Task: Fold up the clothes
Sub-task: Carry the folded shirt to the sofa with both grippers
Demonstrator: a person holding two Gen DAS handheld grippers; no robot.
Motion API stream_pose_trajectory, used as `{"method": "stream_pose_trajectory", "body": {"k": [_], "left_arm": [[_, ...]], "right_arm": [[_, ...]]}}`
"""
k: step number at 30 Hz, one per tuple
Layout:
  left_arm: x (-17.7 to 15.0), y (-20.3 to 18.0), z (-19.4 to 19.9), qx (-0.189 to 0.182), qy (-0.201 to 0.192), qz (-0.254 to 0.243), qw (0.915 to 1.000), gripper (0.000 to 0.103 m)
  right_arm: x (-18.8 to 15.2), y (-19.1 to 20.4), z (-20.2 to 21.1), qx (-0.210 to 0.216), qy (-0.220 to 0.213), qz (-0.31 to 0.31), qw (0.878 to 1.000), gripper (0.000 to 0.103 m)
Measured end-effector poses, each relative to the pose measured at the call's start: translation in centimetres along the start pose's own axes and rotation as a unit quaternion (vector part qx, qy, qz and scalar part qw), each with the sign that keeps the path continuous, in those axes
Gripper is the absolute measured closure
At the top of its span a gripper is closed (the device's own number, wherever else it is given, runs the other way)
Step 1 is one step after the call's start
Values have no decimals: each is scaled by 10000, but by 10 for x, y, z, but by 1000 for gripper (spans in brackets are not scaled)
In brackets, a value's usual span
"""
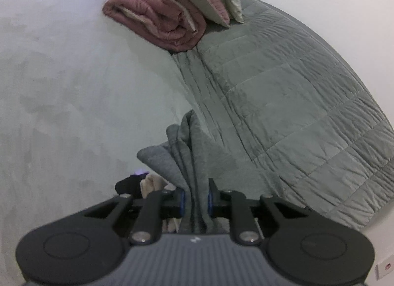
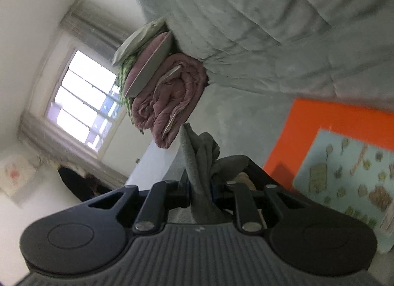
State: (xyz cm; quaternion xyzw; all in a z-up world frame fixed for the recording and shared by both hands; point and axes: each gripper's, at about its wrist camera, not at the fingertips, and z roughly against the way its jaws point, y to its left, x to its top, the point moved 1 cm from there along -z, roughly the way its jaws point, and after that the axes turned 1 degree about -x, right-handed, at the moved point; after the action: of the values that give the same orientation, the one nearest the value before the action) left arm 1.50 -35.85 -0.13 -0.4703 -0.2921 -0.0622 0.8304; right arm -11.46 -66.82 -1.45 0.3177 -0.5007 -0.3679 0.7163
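A grey garment (image 1: pixel 189 153) is bunched in folds between the jaws of my left gripper (image 1: pixel 196 198), which is shut on it; the cloth rises in front of the fingers and hangs behind them. In the right wrist view the same grey garment (image 2: pixel 199 162) is pinched in my right gripper (image 2: pixel 200 193), also shut on it, with a twisted bunch sticking up past the fingertips. Behind both lies a bed with a grey quilted cover (image 1: pixel 283 103), seen tilted in the right view (image 2: pixel 258 27).
A rolled pink blanket (image 1: pixel 160 17) with green and white bedding on top sits at the bed's head, also the pink blanket (image 2: pixel 170 96). A pale wall (image 1: pixel 61 89) is left of the bed. A window (image 2: pixel 83 98) and an orange-framed poster (image 2: pixel 339 158) show.
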Motion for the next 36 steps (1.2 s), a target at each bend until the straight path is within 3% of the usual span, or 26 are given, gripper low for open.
{"method": "stream_pose_trajectory", "body": {"k": [4, 13, 15, 17, 20, 24, 29, 34, 36], "left_arm": [[1, 3, 0, -70, -22, 40, 10000, 77], [8, 5, 8, -93, -99, 171, 9998, 71], [9, 9, 13, -67, -121, 206, 9997, 70], [11, 13, 17, -70, -154, 282, 9995, 70], [15, 12, 24, -49, -238, 264, 9994, 70], [18, 3, 38, 267, -418, -31, 9988, 70], [14, -25, 65, 888, -1022, -709, 9883, 70], [5, -55, 57, 538, -875, -1101, 9886, 69], [-2, -69, 46, 463, -817, -1380, 9860, 69]], "right_arm": [[-2, -4, 3, 9, -119, -209, 9997, 80], [-4, 5, 12, -296, -613, -221, 9974, 79], [-3, 3, 16, -350, -829, -348, 9953, 75], [-2, -2, 24, -435, -1118, -511, 9915, 60], [0, -4, 32, -506, -1316, -597, 9882, 60], [-3, 12, 42, -891, -1513, -51, 9844, 60], [-17, 42, 52, -1196, -1847, 745, 9726, 58], [-40, 73, 37, -809, -1349, 1732, 9722, 58], [-52, 84, 26, -758, -1084, 2215, 9662, 58]]}}
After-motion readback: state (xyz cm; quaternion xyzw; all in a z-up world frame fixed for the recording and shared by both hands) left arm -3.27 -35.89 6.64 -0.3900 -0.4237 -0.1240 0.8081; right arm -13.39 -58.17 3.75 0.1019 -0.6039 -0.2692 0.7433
